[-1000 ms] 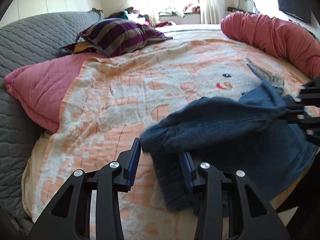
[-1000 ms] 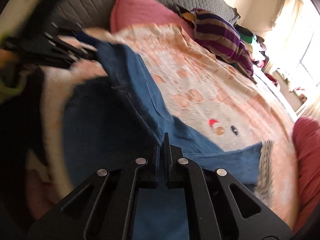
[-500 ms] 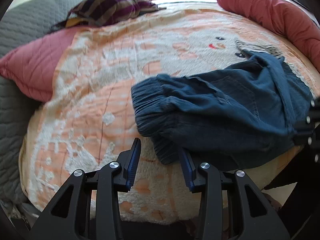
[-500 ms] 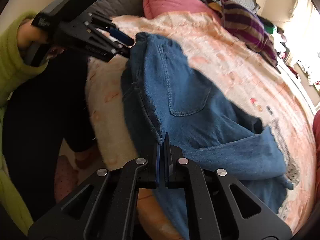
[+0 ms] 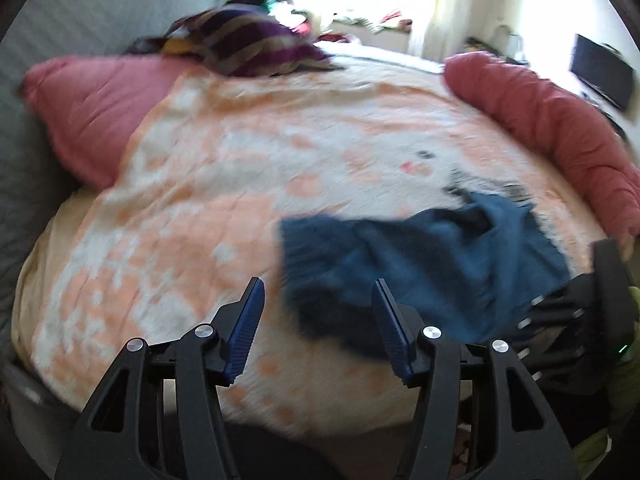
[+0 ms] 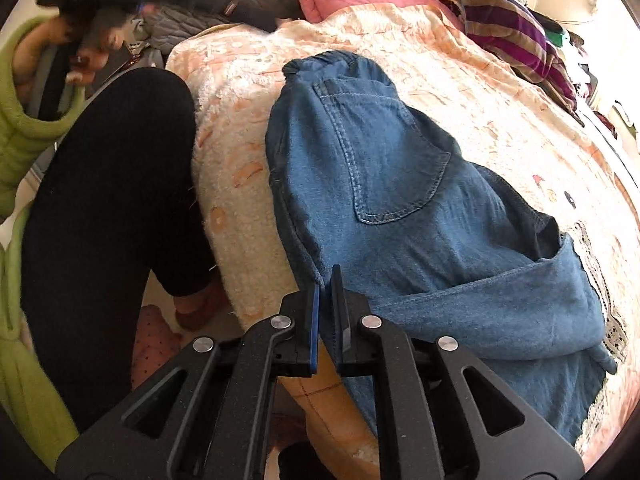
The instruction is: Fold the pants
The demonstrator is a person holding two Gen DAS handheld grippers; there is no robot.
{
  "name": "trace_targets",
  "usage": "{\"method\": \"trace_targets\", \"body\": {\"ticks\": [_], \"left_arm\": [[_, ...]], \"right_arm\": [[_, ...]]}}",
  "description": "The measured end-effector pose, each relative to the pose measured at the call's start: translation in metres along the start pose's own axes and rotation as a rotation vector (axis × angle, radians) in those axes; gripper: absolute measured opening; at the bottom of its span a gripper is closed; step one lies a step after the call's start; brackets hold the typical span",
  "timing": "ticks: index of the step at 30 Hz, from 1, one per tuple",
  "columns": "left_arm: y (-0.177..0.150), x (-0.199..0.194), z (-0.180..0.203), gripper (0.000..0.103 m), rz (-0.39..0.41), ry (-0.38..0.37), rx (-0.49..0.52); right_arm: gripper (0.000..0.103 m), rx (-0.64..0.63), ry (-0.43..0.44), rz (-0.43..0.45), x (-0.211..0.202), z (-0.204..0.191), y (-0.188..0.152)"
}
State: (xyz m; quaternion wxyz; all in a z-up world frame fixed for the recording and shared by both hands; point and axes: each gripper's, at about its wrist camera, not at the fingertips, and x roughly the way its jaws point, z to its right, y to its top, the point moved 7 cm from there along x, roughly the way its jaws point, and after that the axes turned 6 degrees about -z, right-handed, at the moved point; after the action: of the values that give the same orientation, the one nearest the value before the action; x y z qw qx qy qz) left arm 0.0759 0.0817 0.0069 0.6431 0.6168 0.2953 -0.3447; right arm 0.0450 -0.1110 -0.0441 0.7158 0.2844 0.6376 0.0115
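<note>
Blanket (image 5: pixel 200 216) under seemingly bunched pants (image 6: pixel 392 200)

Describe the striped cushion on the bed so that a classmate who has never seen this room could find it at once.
Start at the bed, covered by an orange-and-white blanket. At its head, by the grey quilted backrest, lies a plain pink pillow. The striped cushion sits just beyond that pillow, and it alone has purple and tan stripes.

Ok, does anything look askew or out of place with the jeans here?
Yes. The jeans lie rumpled near the blanket's edge, one leg doubled loosely across the other rather than squarely, and their near side hangs over the edge.
</note>
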Motion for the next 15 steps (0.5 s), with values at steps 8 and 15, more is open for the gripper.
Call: {"method": "trace_targets", "body": {"ticks": [8, 15], "left_arm": [[-0.019, 0.089, 0.020, 0.055, -0.195, 0.029, 0.058], [-0.021, 0.085, 0.024, 0.055, -0.172, 0.045, 0.086]], "right_arm": [[0.023, 0.054, 0.150, 0.085, -0.022, -0.004, 0.002], [0.025, 0.271, 0.086, 0.189, -0.030, 0.032, 0.018]]}}
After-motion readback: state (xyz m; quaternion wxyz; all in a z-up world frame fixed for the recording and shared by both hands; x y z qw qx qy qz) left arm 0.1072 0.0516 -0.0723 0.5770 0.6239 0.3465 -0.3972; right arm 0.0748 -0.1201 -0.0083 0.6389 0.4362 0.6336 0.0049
